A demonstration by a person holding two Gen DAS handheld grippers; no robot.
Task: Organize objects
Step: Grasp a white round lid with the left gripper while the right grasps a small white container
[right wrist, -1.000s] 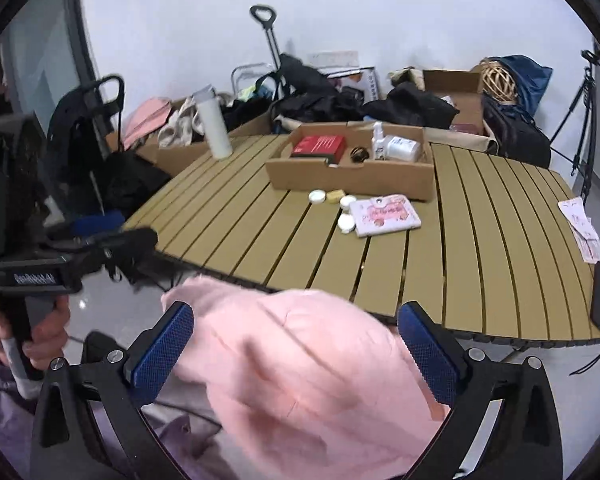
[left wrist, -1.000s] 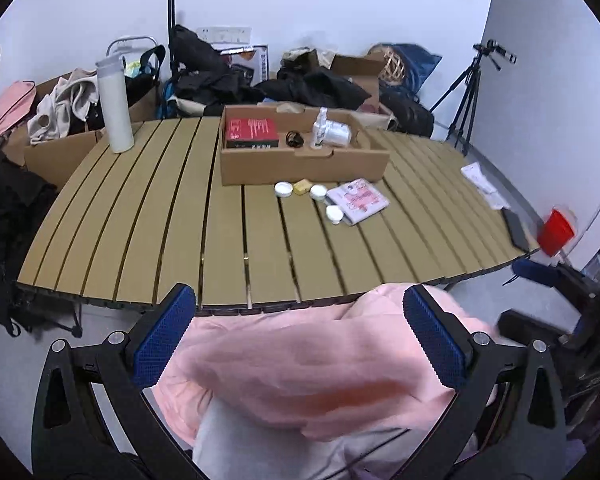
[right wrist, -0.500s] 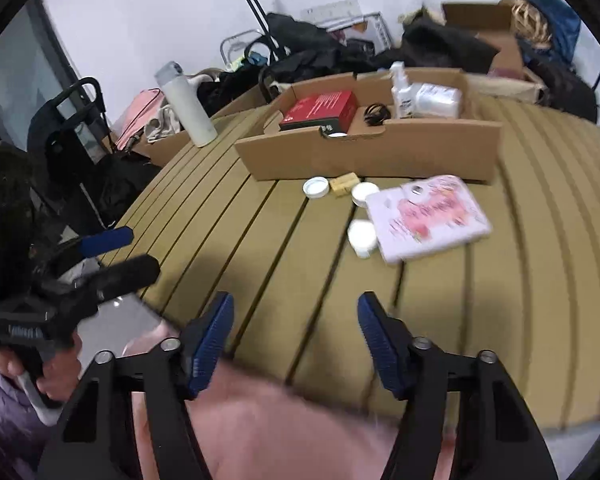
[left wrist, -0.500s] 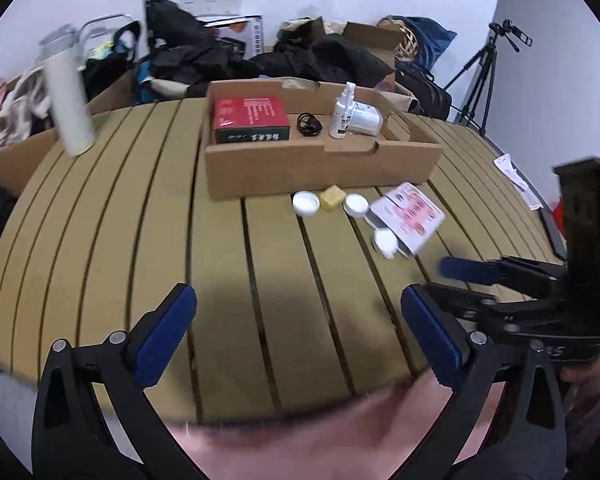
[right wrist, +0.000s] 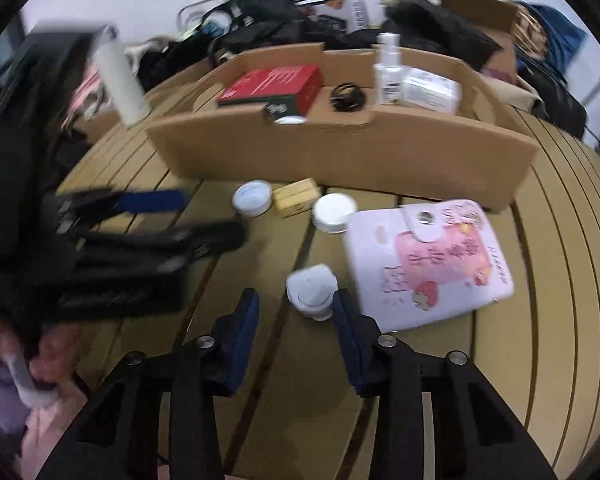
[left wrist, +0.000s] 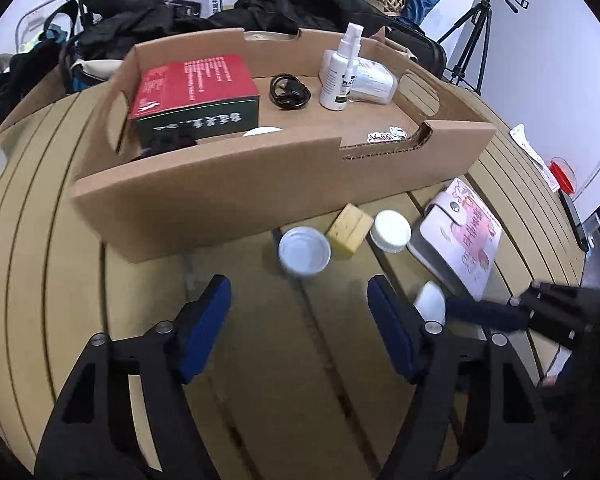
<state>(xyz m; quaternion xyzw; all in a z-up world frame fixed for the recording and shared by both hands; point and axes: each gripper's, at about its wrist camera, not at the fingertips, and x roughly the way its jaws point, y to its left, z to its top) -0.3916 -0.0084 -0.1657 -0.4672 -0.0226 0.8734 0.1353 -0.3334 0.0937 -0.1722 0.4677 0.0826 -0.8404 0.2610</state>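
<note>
bare slats point(left wrist: 292, 380) btwn closing left hand-held gripper point(left wrist: 299, 304) & cardboard box point(left wrist: 260, 184).

Bare slatted table point(left wrist: 284, 380) is lying open near you; the cardboard box point(left wrist: 228, 196) is walling off the far side.

Your left hand-held gripper point(left wrist: 300, 304) and right hand-held gripper point(right wrist: 296, 316) both tilt steeply downward, jaws closing, nothing gripped.
</note>
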